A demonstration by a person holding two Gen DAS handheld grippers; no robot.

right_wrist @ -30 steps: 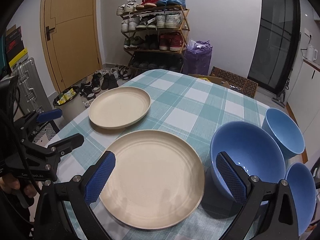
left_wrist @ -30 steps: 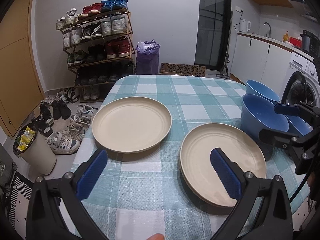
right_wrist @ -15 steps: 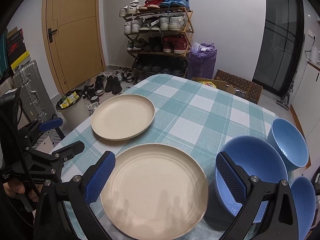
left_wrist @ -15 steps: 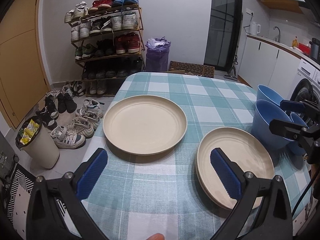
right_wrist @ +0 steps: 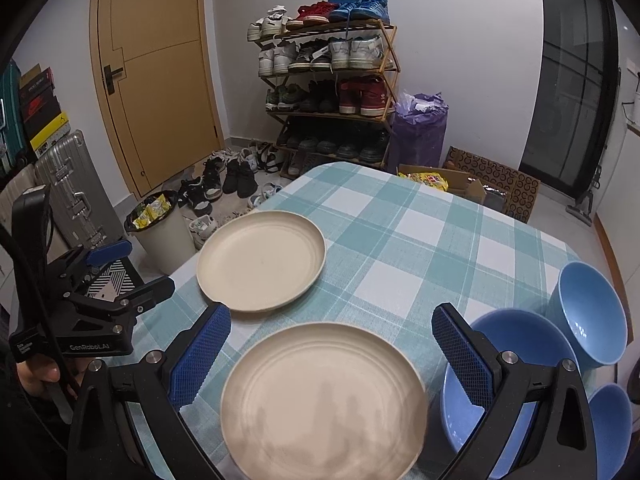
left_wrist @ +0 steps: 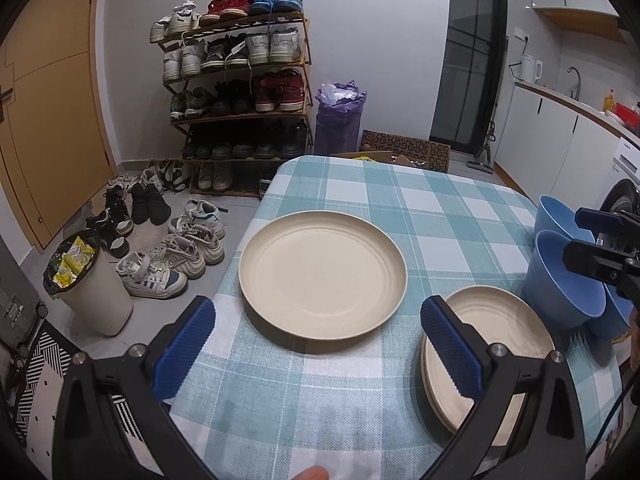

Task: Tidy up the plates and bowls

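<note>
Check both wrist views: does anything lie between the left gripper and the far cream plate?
Nothing visible does. The left gripper, its jaws open and empty, faces the far cream plate over bare checked tablecloth. The near plate and the blue bowls lie off to its right.

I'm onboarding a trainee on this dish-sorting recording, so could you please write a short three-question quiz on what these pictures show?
1. True or false: the left gripper is shut on the far plate.
2. How many blue bowls are on the table? A) one B) two C) three
3. Fill in: the near plate lies directly in front of the ____ gripper.

Key
1. False: its jaws stand wide open and hold nothing.
2. C: three, grouped at the table's right side.
3. Right; it is open too, with the plate showing between its fingers.
</note>
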